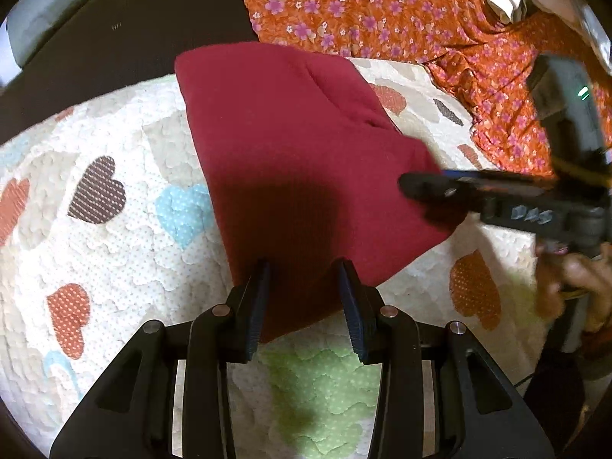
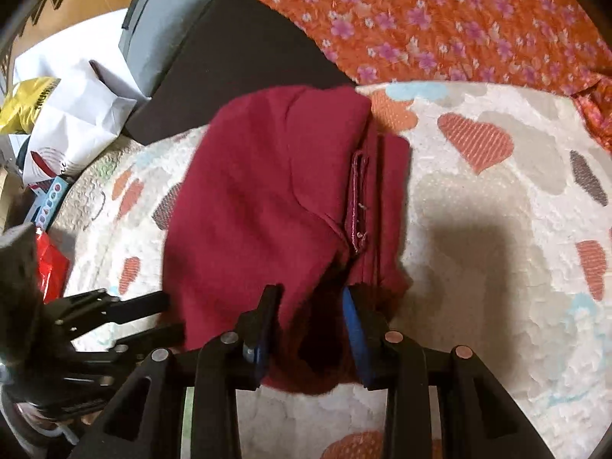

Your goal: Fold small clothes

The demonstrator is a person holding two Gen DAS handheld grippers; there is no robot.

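One quilted bedspread with a heart print covers the working surface and serves as the reference for everything else. Hearts in rust, brown, pale blue and green are scattered across it; the exact number cannot be counted, since several run out of view.

One orange floral cloth lies along the far edge of the bedspread, spreading toward its far right corner. One dark slab-like surface borders the far left edge of the bedspread. Beyond that, off the bedspread to the left, sit one white paper bag and one yellow packet.

One maroon garment lies on the middle of the bedspread, folded over itself, with a stitched hem showing in the right wrist view.

Two grippers work at the near edge of the garment. The left gripper stands at the garment's near left corner, jaws partly apart, with cloth lying between them; whether the pads press it cannot be told. The right gripper is at the near right corner, jaws also partly apart, with a bunched fold of the garment rising between its blue pads, apparently gathered there.

One hand is visible, blurred, behind the right gripper.
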